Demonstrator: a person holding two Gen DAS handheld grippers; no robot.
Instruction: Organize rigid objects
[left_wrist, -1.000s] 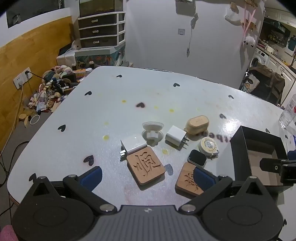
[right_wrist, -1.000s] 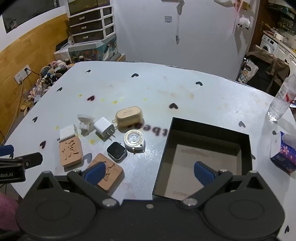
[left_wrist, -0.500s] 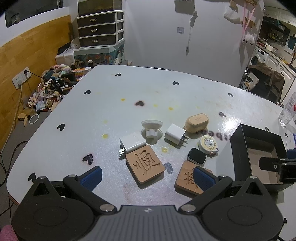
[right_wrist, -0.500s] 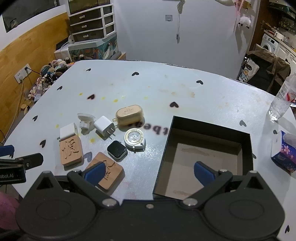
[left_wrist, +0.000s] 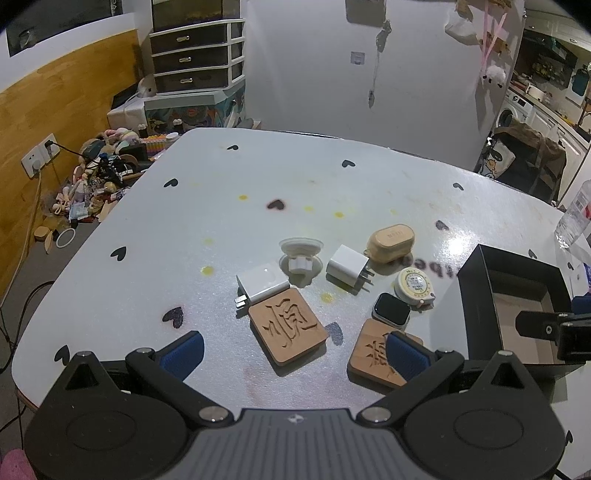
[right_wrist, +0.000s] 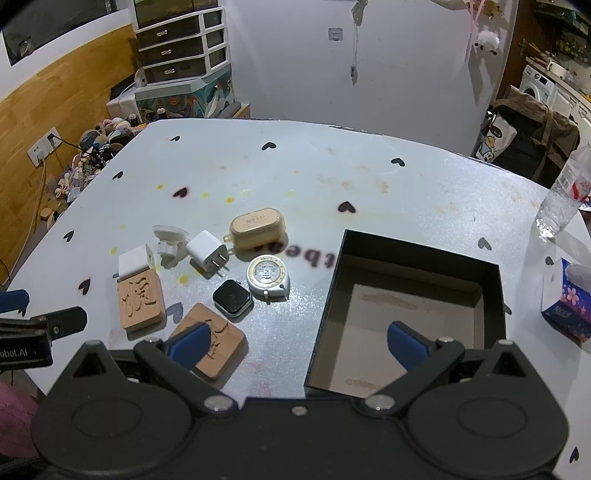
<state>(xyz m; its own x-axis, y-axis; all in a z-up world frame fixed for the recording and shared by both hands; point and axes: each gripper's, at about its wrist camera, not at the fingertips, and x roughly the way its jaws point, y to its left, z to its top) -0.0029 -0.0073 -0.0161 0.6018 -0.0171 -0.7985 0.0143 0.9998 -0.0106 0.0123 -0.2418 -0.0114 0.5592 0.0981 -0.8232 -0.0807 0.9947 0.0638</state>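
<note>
Both my tools are spread wide and hold nothing: the left tool (left_wrist: 293, 352) hangs over the near edge of the tabletop (left_wrist: 369, 192), the right tool (right_wrist: 297, 345) partly over the black box (right_wrist: 421, 258), which looks empty. The things to sort lie in a loose cluster left of that box. Nearest are two carved wooden blocks (left_wrist: 287, 326) (left_wrist: 373, 356), stiff and flat; I judge them best pinched across opposite edges. The watch (right_wrist: 232, 297) has a glass face, so I would grip its sides gently. The round tape measure (right_wrist: 266, 275) and tan case (right_wrist: 257, 225) look smooth and could slip. The white plug (right_wrist: 205, 251) and flat charger (left_wrist: 262, 282) seem light and hard.
</note>
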